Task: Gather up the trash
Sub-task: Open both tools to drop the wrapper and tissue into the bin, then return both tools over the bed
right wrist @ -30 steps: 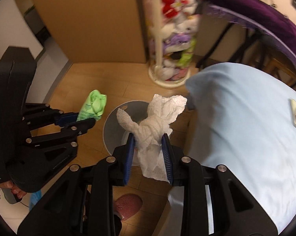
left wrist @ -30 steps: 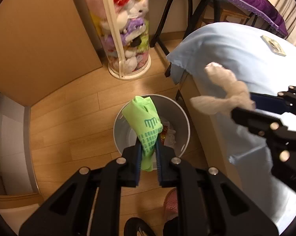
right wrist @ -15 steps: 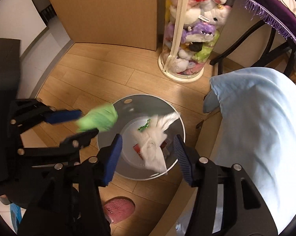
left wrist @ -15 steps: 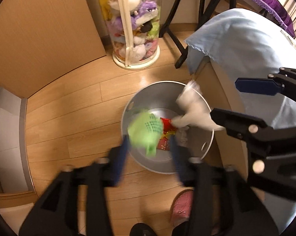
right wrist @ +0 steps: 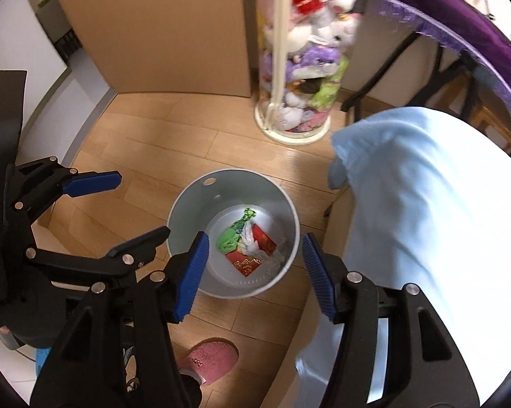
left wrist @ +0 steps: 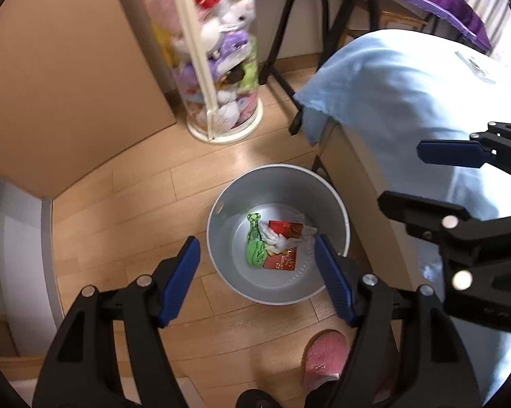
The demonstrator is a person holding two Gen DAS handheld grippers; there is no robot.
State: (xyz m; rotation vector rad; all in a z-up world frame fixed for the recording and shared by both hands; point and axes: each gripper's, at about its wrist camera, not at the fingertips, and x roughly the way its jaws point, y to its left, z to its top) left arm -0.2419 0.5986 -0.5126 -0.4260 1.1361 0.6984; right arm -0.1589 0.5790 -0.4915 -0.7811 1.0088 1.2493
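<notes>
A round grey metal trash bin (left wrist: 221, 204) stands on the wooden floor beside the table; it also shows in the right wrist view (right wrist: 187, 204). Inside it lie a green wrapper (left wrist: 255, 251), a crumpled white tissue (left wrist: 272, 236) and a red packet (left wrist: 284, 261); the same green wrapper (right wrist: 229, 238), tissue (right wrist: 252, 243) and red packet (right wrist: 250, 261) show in the right wrist view. My left gripper (left wrist: 257, 280) is open and empty above the bin. My right gripper (right wrist: 253, 272) is open and empty above it too, and shows at the right of the left view (left wrist: 435, 176).
A table with a light blue cloth (left wrist: 408, 95) stands right of the bin. A clear tube of plush toys (left wrist: 221, 68) stands behind it, next to a wooden panel (left wrist: 68, 68). Black chair legs (left wrist: 282, 78) are at the back. A pink slipper (left wrist: 323, 360) is on the floor near me.
Both grippers have opened above the bin. The green wrapper and the white tissue dropped from them and now lie in the bin.
</notes>
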